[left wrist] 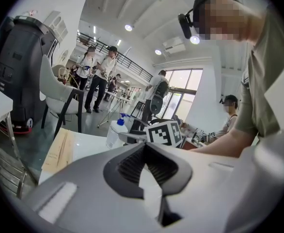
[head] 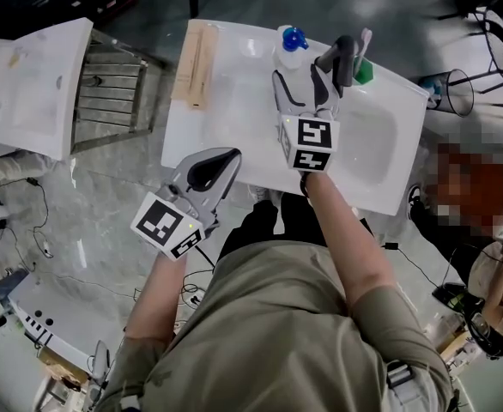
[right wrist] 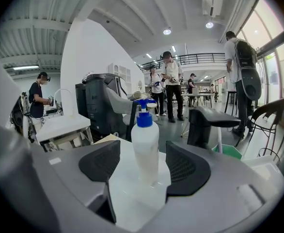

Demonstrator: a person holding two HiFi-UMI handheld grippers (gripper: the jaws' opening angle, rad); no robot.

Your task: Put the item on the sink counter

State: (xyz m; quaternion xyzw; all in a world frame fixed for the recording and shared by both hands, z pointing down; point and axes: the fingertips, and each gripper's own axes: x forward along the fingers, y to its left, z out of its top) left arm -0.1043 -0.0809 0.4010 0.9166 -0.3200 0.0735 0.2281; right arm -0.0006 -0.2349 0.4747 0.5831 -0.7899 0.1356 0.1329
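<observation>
Head view: a white pump bottle with a blue top stands upright at the far edge of the white sink counter, left of the faucet. The right gripper hovers just near of it, and the left gripper sits at the counter's near edge. Left gripper view: the left gripper has its 2 jaws closed tip to tip, with nothing between them. Right gripper view: the right gripper is spread wide and the bottle stands between the 2 pads, touching neither.

The faucet partly hides the green cup.
</observation>
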